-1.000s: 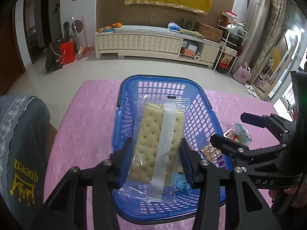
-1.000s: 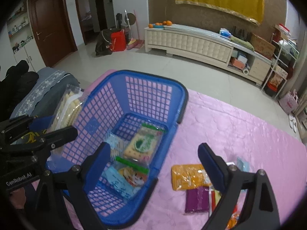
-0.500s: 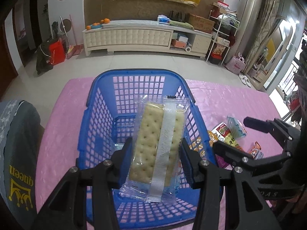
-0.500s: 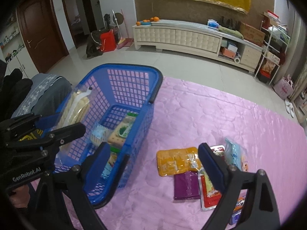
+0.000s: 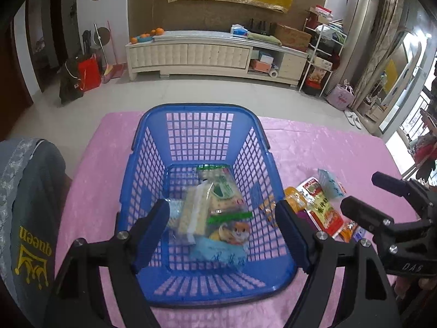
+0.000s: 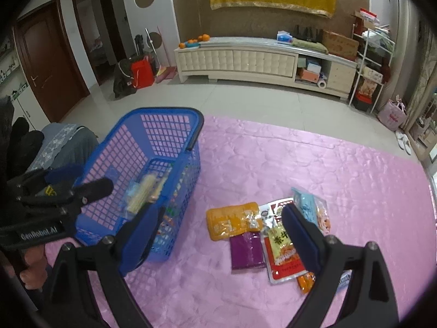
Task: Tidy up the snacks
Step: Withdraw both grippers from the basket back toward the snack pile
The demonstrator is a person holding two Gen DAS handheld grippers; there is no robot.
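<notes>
Our left hand-held gripper point(image 5: 221, 228) has just sprung apart, dropping the cracker pack point(image 5: 191, 220) into the blue basket point(image 5: 144, 147), so our empty, wide-open right hand-held gripper point(image 6: 222, 236) can fetch the loose snacks point(image 6: 262, 235) on the table point(image 6: 341, 177).

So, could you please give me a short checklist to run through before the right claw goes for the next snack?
1. Clear-wrapped cracker pack in the blue plastic lattice basket: ok.
2. Left claw, jaws just opened, nothing between them: ok.
3. Right claw open and empty: ok.
4. Flat purple packet lying free on the pink tablecloth: ok.
5. Packets overlapping beside it, single pick: cannot tell.
</notes>
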